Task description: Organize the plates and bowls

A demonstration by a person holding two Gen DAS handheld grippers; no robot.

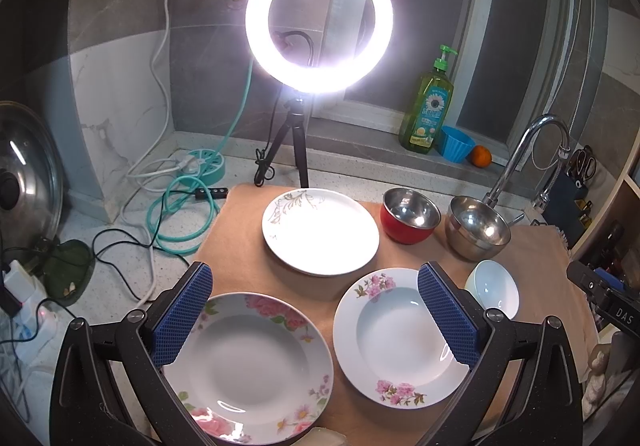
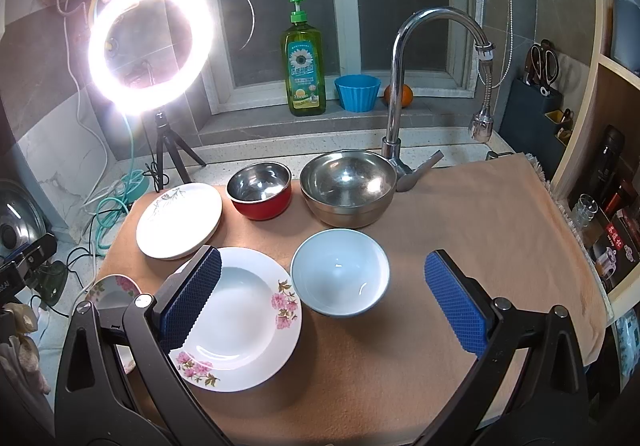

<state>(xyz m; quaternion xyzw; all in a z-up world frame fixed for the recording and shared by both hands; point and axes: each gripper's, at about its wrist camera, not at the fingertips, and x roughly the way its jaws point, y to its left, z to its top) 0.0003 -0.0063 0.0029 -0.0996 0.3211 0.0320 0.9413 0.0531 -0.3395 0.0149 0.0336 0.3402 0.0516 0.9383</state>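
Note:
On a tan cloth (image 1: 240, 242) lie three plates: a large-rose plate (image 1: 256, 374) at front left, a pink-blossom plate (image 1: 396, 330) (image 2: 240, 310) beside it, and a gold-leaf plate (image 1: 320, 232) (image 2: 178, 219) behind. A red-sided steel bowl (image 1: 410, 215) (image 2: 260, 189), a plain steel bowl (image 1: 478, 228) (image 2: 348, 185) and a pale blue bowl (image 1: 494, 288) (image 2: 340, 272) stand to the right. My left gripper (image 1: 316, 314) is open and empty above the two front plates. My right gripper (image 2: 324, 302) is open and empty, above the pale blue bowl.
A lit ring light on a tripod (image 1: 318, 19) (image 2: 150, 43) stands behind the cloth. A faucet (image 2: 400, 85), a green soap bottle (image 2: 303, 65), a blue cup (image 2: 357, 92) and an orange (image 1: 481, 157) are at the back. Cables (image 1: 176, 213) and a pot lid (image 1: 24, 181) lie at left.

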